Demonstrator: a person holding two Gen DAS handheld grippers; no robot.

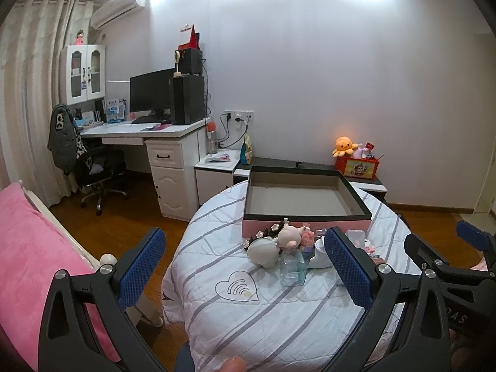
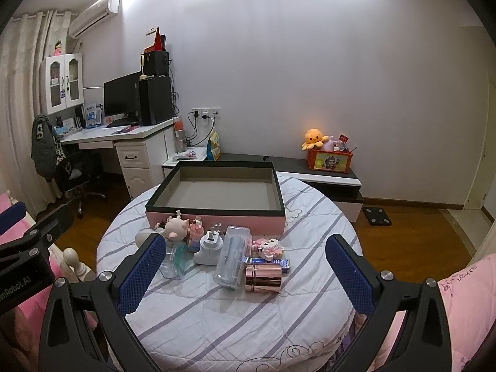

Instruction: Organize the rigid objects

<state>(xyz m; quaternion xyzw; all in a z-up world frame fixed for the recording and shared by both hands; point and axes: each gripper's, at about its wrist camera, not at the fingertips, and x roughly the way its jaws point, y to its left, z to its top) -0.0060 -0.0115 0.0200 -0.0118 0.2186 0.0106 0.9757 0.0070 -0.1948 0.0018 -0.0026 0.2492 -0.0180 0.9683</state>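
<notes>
A pink box with a black rim [image 2: 217, 214] [image 1: 310, 215] stands open and empty at the far side of a round table with a striped cloth [image 2: 217, 310]. In front of it lie several small objects: a pig figurine [image 2: 176, 228] [image 1: 288, 235], a white plug adapter [image 2: 207, 246], a clear long case [image 2: 234, 255], a rose-gold cylinder [image 2: 263, 277], a clear small box [image 1: 293, 268] [image 2: 176, 262] and a pink block toy [image 2: 269, 248]. My left gripper [image 1: 245, 266] and my right gripper [image 2: 245, 272] are both open and empty, held above the near part of the table.
A pink bed [image 1: 28, 241] lies at the left. A white desk [image 1: 148, 130] with a monitor and an office chair [image 1: 93, 170] stand at the back left. A low cabinet [image 2: 325, 176] carries a red toy box [image 2: 330, 159]. A scale [image 2: 376, 215] lies on the wood floor.
</notes>
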